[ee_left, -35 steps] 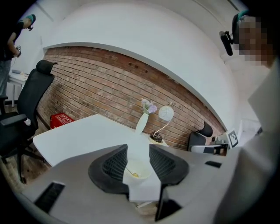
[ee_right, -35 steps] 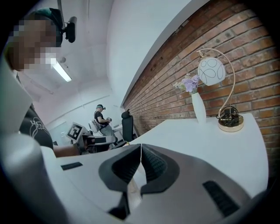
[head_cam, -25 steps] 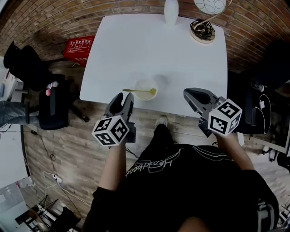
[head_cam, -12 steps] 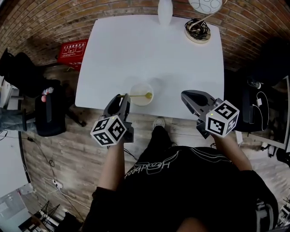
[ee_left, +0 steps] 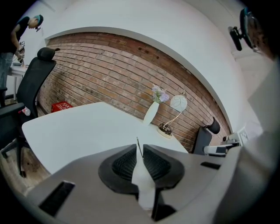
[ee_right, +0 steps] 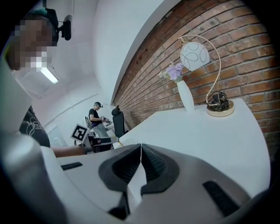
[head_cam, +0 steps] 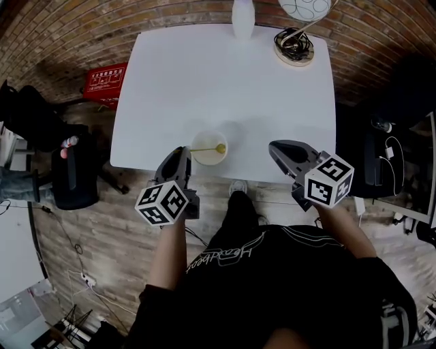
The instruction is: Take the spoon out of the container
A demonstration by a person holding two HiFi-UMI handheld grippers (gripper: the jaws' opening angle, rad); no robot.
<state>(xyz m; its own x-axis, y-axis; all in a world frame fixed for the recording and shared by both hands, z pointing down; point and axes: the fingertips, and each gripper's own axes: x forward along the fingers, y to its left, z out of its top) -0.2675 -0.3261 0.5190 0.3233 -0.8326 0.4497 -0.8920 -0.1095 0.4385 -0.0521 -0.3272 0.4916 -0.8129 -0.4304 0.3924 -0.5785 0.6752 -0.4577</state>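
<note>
A pale round container [head_cam: 209, 151] sits near the front edge of the white table [head_cam: 225, 82]. A yellow spoon [head_cam: 208, 148] lies across it, bowl end at the right rim and handle sticking out left. My left gripper [head_cam: 184, 154] is at the handle's tip, its jaws closing. In the left gripper view the gripper [ee_left: 138, 148] shows only a narrow gap with a thin dark sliver, the handle seen edge-on, caught between the pads. The container is hidden below the jaws there. My right gripper [head_cam: 278, 149] hovers right of the container, shut and empty, also seen as [ee_right: 141, 151].
A white vase [head_cam: 242, 17] with flowers and a gold-based lamp [head_cam: 294, 46] stand at the table's far edge. A red crate [head_cam: 103, 78] and a black office chair [head_cam: 71, 167] are on the floor to the left. A brick wall runs behind.
My left gripper moved forward to the spoon handle's end and its jaws came together around it. The right gripper barely shifted. The head view drifted slightly.
</note>
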